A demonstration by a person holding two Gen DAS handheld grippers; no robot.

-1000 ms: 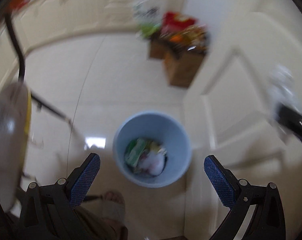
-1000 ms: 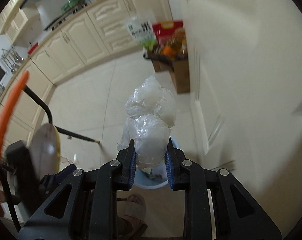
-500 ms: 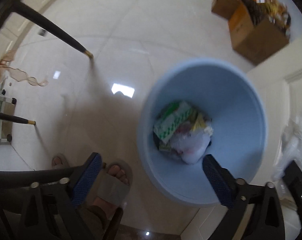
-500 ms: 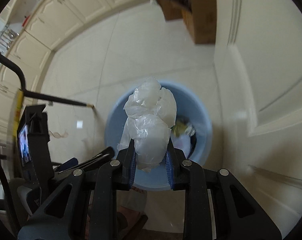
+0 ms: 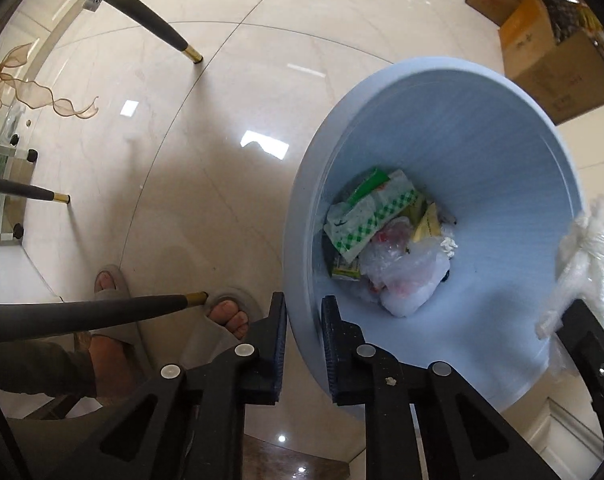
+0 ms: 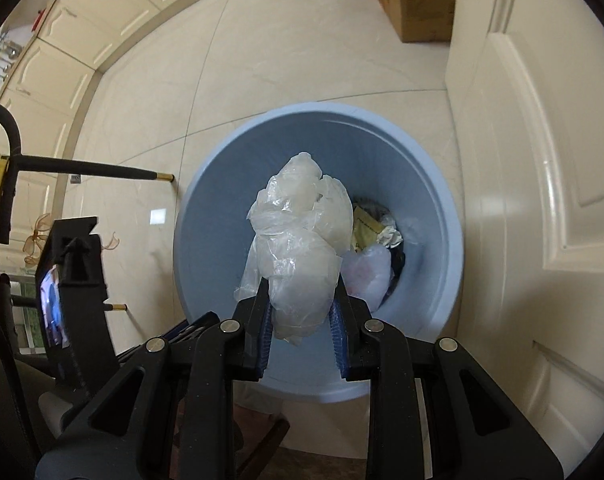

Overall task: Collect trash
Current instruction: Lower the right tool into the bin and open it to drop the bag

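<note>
Both grippers have come down toward the light blue waste bin (image 5: 453, 128), which now fills far more of each view than a second ago. The left gripper (image 5: 303, 344) has just been closing its jaws: they now pinch the near rim of the bin, one pad outside the wall and one inside. The right gripper (image 6: 302, 320) is clamped on a crumpled clear plastic bag (image 6: 302, 240), which stands up from between its pads above the bin's mouth.

Inside the bin lie a green-and-white checked wrapper (image 5: 371, 208), a yellow packet (image 5: 427, 226) and a wad of clear plastic film (image 5: 405, 272).

Assessment of the step in hand: dropping the bag into the bin. The bag is light and springy and may cling to the pads, so the right gripper does best to move well inside the rim before it lets go, with the jaws spread wide. The left gripper's pinch on the rim should steady the bin meanwhile.

Writing: printing on the cardboard boxes (image 5: 557, 64) and on the wrappers is too small or blurred to read; no brand can be made out.
</note>
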